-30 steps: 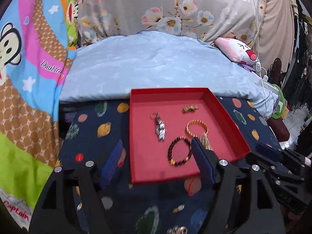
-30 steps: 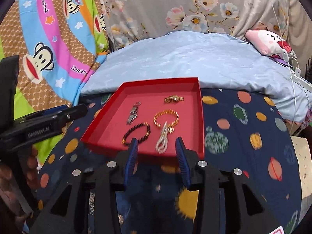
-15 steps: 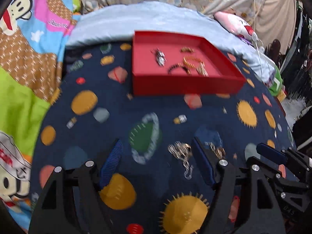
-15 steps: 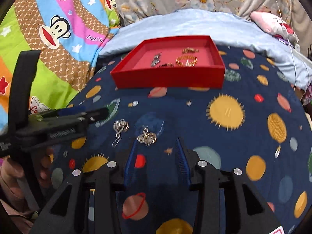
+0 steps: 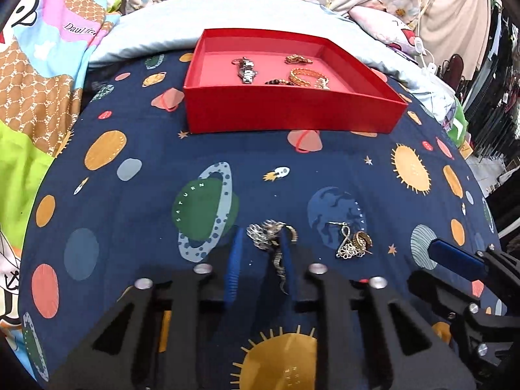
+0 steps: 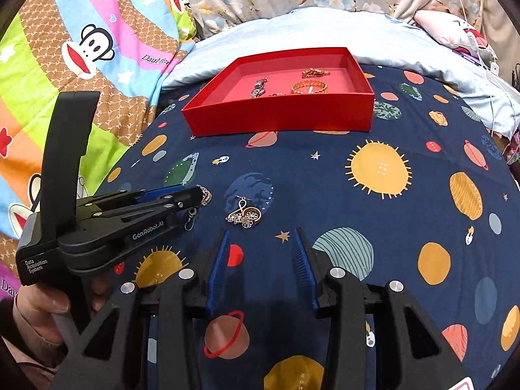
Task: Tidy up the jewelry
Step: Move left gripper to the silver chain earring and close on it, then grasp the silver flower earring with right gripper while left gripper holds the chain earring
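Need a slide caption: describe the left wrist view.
Left tongs straddle a silver chain on the planet-print cloth; red tray beyond.

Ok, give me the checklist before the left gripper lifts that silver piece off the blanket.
1. Silver filigree piece sits between the left gripper fingers: ok.
2. Grip firm on it: cannot tell; the jaws stand close, but a gap shows on one side.
3. Second jewelry cluster lies apart from the first: ok.
4. Right gripper open and short of that cluster: ok.
5. Red box has bare floor left for another piece: ok.
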### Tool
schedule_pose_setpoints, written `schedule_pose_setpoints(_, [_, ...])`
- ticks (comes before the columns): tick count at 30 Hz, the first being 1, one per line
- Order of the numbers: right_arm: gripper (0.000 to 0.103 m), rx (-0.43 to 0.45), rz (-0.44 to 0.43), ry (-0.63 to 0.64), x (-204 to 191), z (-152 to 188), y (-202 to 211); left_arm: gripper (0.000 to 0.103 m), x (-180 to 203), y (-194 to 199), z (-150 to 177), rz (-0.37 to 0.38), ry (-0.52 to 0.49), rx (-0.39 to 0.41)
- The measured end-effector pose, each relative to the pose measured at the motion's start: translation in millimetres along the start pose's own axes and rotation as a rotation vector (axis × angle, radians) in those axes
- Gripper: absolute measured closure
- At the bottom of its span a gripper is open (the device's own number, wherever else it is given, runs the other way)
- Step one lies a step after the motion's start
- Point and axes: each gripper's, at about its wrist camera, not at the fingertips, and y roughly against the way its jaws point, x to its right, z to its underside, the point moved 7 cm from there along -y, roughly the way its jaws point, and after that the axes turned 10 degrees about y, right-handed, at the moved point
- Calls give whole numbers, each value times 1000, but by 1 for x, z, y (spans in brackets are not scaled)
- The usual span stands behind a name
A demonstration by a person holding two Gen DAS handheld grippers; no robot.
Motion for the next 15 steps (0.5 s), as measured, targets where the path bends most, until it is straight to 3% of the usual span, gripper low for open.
schedule_pose_setpoints(5, [64, -6, -27, 5, -7, 1, -3, 99, 2, 10, 1, 43, 15, 2])
schedule_pose_setpoints(15, [66, -31, -110, 22, -33, 1, -23, 102, -6, 47, 3, 97, 49, 30])
